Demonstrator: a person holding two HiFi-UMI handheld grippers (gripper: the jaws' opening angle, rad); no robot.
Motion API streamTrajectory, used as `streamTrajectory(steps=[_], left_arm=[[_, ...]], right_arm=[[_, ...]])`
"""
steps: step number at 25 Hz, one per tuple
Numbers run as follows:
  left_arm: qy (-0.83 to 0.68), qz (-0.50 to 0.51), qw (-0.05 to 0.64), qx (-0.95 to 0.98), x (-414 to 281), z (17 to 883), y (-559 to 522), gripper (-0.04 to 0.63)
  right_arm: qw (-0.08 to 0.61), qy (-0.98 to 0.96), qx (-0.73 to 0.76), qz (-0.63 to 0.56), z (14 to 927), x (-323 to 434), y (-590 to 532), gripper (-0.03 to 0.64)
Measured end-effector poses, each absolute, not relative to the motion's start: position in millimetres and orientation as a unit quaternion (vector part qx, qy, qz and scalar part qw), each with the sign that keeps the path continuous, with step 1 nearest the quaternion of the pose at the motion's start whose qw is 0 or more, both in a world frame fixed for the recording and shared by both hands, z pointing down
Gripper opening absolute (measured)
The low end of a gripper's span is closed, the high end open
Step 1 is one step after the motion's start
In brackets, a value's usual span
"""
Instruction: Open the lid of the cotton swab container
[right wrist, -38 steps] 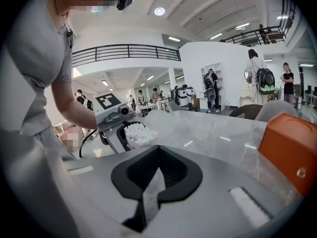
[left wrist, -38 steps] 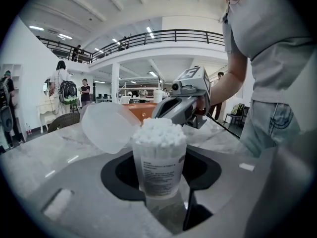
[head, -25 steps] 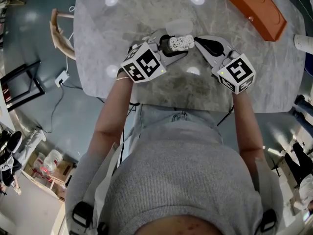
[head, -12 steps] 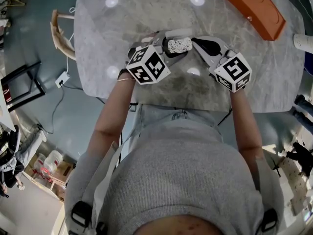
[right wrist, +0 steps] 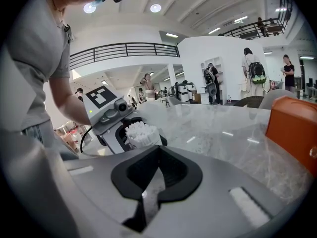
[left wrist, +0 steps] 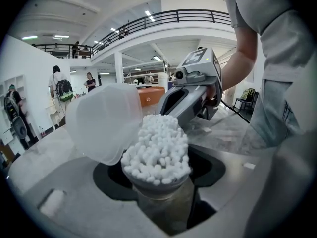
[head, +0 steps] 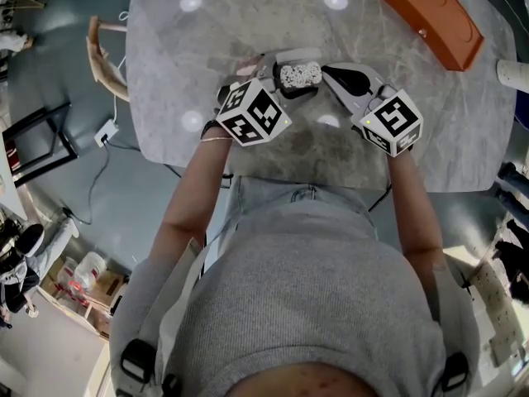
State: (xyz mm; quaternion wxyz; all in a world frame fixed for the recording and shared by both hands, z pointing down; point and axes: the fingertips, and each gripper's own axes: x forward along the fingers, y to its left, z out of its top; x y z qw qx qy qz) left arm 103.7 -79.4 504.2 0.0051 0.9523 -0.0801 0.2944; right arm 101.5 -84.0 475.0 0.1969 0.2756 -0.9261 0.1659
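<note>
Since the translucent lid (left wrist: 106,120) is swung up and back on its hinge side, leaving the mouth of the cotton swab container (left wrist: 166,205) fully uncovered, the opening itself looks done. What seems left is only to let go and set things down.

Cotton swabs (left wrist: 158,150) pack the container tightly, their white tips heaped in a dome above the rim. None appear to have spilled.

The container sits upright between the jaws of the left gripper (head: 285,83). Those jaws are opening at this moment, and a dark gap shows on one side of the clear body, so the hold reads as loosening rather than pinching. Whether the container's base rests on the table (head: 413,131) or hangs just above it, I cannot tell.

Just beside it, the right gripper (right wrist: 147,200) has its jaws pressed together with nothing between them. Its tip points toward the container but does not touch it.

Both tools work over the middle of the marble table, nearer its front edge than its far one. An orange box (head: 432,19) lies closed at the far right corner, well apart from the work, and its contents are not visible.
</note>
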Motion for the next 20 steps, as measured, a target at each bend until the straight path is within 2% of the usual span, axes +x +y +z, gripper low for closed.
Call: streamTrajectory(steps=[6,9,12,15,20], left_arm=[[-0.085,0.304,0.01,0.949,106,508,-79,0.314],[-0.083,0.299,0.015,0.951,107,508,-78,0.344],[-0.082,0.297,0.017,0.951,107,507,-78,0.345],[-0.078,0.3,0.014,0.951,107,507,-77,0.35],[-0.079,0.289,0.018,0.954,106,504,-76,0.351]], right_arm=[[0.165,-0.93,0.281,0.17,466,110,-90,0.005],[0.154,-0.935,0.276,0.163,458,115,-97,0.06],[0.148,-0.944,0.261,0.139,445,115,-103,0.097],[0.14,-0.954,0.243,0.108,430,110,-109,0.101],[0.167,-0.962,0.206,0.055,420,98,-115,0.092]])
